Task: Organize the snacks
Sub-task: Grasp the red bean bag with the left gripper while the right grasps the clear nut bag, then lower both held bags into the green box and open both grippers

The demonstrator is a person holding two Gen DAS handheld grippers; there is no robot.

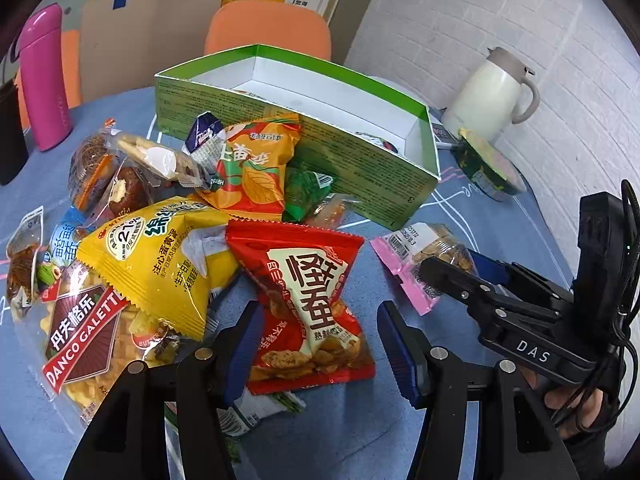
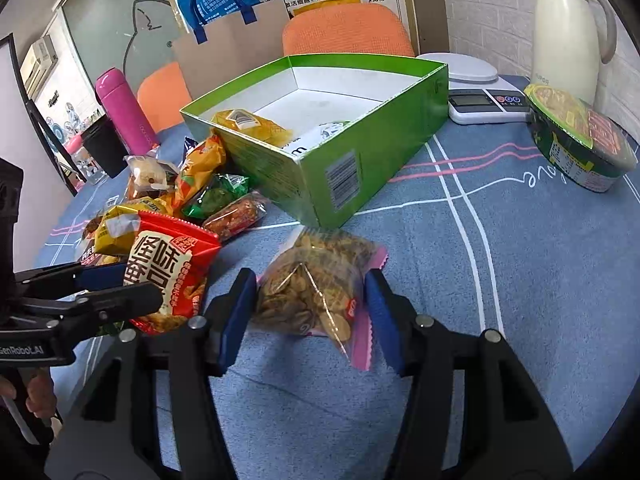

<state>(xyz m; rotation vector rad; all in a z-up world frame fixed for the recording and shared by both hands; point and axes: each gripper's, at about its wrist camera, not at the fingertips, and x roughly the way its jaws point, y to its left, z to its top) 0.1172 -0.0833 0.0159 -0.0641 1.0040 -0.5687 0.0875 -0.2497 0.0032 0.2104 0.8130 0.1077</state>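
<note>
Right wrist: pink-edged snack bag (image 2: 316,288) between spread fingers (image 2: 236,312)

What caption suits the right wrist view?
Right gripper straddles a clear snack bag, jaws open, near the green box.

Your open box (image 2: 332,168) sits mid-table (image 2: 500,280), with the snack heap (image 1: 160,216) spread along its left side. A broad-bean packet (image 1: 308,308) lies at the heap's near edge, and a nut bag (image 2: 316,292) lies alone just before the box's near corner. Right of the box stands a noodle bowl (image 2: 580,144); behind it, a scale (image 2: 484,96) and a jug (image 2: 568,28).
</note>
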